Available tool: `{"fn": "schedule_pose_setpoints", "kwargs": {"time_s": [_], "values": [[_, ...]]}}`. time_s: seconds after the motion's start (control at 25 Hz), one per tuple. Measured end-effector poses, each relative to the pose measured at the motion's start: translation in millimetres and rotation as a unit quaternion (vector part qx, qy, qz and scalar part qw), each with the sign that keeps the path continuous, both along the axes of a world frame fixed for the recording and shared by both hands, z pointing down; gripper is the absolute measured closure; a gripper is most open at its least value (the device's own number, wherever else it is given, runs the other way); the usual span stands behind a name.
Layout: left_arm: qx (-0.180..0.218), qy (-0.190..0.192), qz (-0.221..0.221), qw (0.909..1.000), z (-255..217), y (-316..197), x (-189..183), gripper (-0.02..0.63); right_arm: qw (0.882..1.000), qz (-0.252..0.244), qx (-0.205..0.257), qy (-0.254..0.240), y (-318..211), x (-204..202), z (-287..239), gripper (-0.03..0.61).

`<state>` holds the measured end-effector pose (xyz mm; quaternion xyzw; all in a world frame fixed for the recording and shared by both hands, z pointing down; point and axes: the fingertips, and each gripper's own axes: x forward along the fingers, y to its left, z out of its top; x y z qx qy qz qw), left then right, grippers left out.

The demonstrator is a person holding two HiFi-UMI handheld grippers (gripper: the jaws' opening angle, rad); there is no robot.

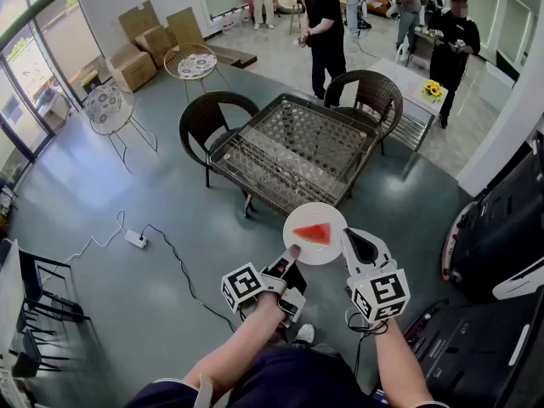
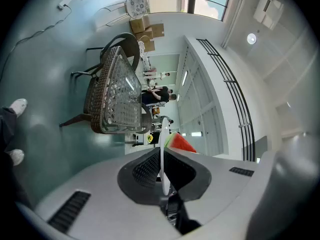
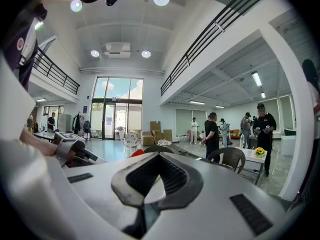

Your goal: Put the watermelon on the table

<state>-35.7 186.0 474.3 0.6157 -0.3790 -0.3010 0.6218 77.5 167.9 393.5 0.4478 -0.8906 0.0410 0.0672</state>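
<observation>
A red wedge of watermelon with a green rind lay on a small round white plate. The plate was held level in the air, above the floor, on the person's side of the tabletop's near corner and not resting on it.

The left claw was clamped on the plate's near rim. It was rolled onto its side, with one dark ribbed pad above the rim and one below. In the left gripper view the plate showed edge-on as a thin white line between the pads, with the watermelon just past them.

The right claw sat just beside the plate's right edge. Its jaws were together at the tips and held nothing. Both arms reached forward from the person's body, and each gripper carried its marker cube.

The tabletop was square, of glass in a dark wicker frame. Two dark wicker chairs stood at its far sides.

A white power strip lay on the grey-green floor to the left, its cable trailing. Cardboard boxes were stacked near the windows. Several people stood well beyond the tabletop, near a white table bearing sunflowers.
</observation>
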Motion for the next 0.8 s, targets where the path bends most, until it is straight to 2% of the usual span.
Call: {"fn": "schedule_pose_setpoints", "kwargs": {"time_s": [0.8], "values": [[0.004,-0.003,-0.004,1.0000,-2.4,-1.6,-0.7,0.601,1.000,-0.007,0.007,-0.006,-3.1,-1.9,-4.4,0.577]]}}
